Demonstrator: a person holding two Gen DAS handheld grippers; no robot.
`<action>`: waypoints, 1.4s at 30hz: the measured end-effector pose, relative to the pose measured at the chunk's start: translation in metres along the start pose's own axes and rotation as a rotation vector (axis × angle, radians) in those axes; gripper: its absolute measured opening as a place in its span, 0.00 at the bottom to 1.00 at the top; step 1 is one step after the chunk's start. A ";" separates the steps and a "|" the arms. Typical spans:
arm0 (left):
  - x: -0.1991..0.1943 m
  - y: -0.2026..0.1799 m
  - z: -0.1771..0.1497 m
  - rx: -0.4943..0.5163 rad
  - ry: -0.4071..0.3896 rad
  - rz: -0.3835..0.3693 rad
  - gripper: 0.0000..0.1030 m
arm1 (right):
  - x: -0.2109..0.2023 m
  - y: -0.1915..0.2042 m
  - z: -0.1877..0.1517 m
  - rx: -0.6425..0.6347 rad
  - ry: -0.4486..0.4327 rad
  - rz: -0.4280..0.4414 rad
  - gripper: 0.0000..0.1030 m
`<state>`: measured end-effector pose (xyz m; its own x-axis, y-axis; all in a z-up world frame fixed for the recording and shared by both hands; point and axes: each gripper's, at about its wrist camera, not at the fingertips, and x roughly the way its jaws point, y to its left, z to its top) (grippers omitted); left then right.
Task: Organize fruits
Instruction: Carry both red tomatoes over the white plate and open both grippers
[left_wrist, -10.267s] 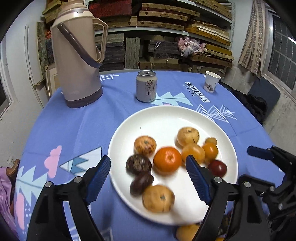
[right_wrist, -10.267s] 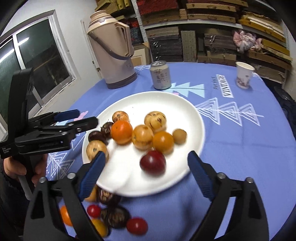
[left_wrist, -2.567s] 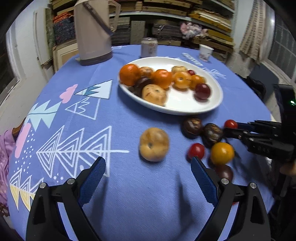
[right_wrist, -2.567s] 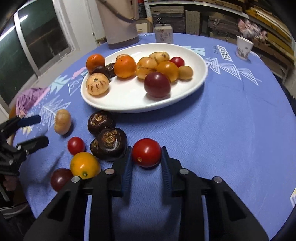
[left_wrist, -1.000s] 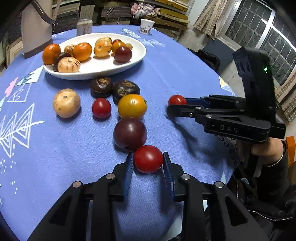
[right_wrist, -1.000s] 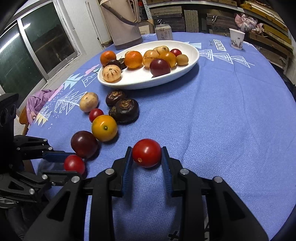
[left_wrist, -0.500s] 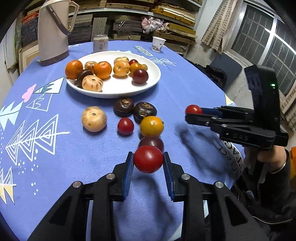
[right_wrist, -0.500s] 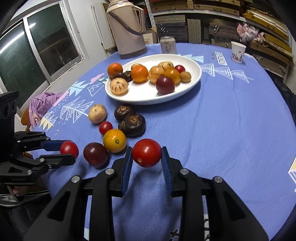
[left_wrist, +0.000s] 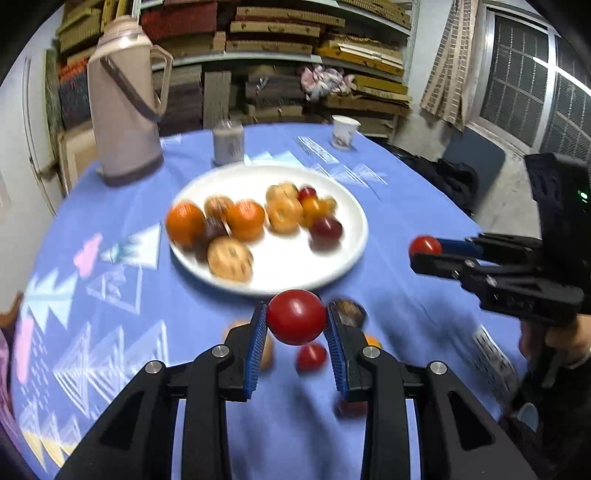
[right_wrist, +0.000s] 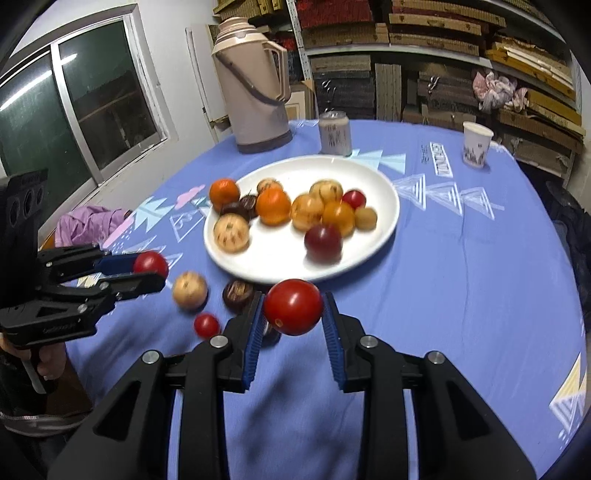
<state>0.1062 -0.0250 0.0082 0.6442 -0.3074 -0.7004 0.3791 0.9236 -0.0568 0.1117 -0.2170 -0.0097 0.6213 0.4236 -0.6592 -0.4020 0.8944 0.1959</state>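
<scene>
Left gripper (left_wrist: 296, 323): black tool with blue pads, clamped tight on a round red tomato (left_wrist: 296, 322). The tomato is up in the air, above the near edge of the cloth.
Right gripper (right_wrist: 292, 314): same kind of black tool with blue pads, squeezing another round red tomato (right_wrist: 293, 312), also off the table.
Hands: a hand (right_wrist: 50, 360) holds the left tool at the left side of the right view; a hand (left_wrist: 561, 338) holds the right tool at the right side of the left view.
Plate: big round white plate (right_wrist: 384, 184) in the middle of the table, full of orange, tan and dark fruits.
Dark red plum (right_wrist: 323, 239): on the near side of the plate.
Loose fruit on the cloth: a tan round fruit (right_wrist: 190, 290), a dark brown round fruit (right_wrist: 238, 294) and a small red tomato (right_wrist: 206, 325), all near the plate's near edge. Some more are hidden behind the tools.
Table: round, with a blue cloth with white triangle patterns (right_wrist: 461, 277).
Far side: tall beige thermos jug (right_wrist: 251, 81) at the far left, a pale drink can (right_wrist: 335, 133) just behind the plate, a white paper cup (right_wrist: 476, 144) at the far right.
</scene>
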 end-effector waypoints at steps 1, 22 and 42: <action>0.002 0.002 0.006 0.004 -0.008 0.006 0.31 | 0.002 -0.001 0.006 0.003 -0.004 -0.005 0.30; 0.072 0.044 0.063 -0.063 -0.011 -0.003 0.31 | 0.035 0.002 0.007 -0.147 0.138 0.035 0.33; 0.043 0.025 0.038 -0.058 -0.007 -0.026 0.31 | -0.004 0.014 -0.103 -0.206 0.300 -0.027 0.39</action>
<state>0.1688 -0.0236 0.0042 0.6393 -0.3332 -0.6931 0.3567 0.9269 -0.1165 0.0341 -0.2206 -0.0789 0.4209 0.3115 -0.8519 -0.5340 0.8443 0.0449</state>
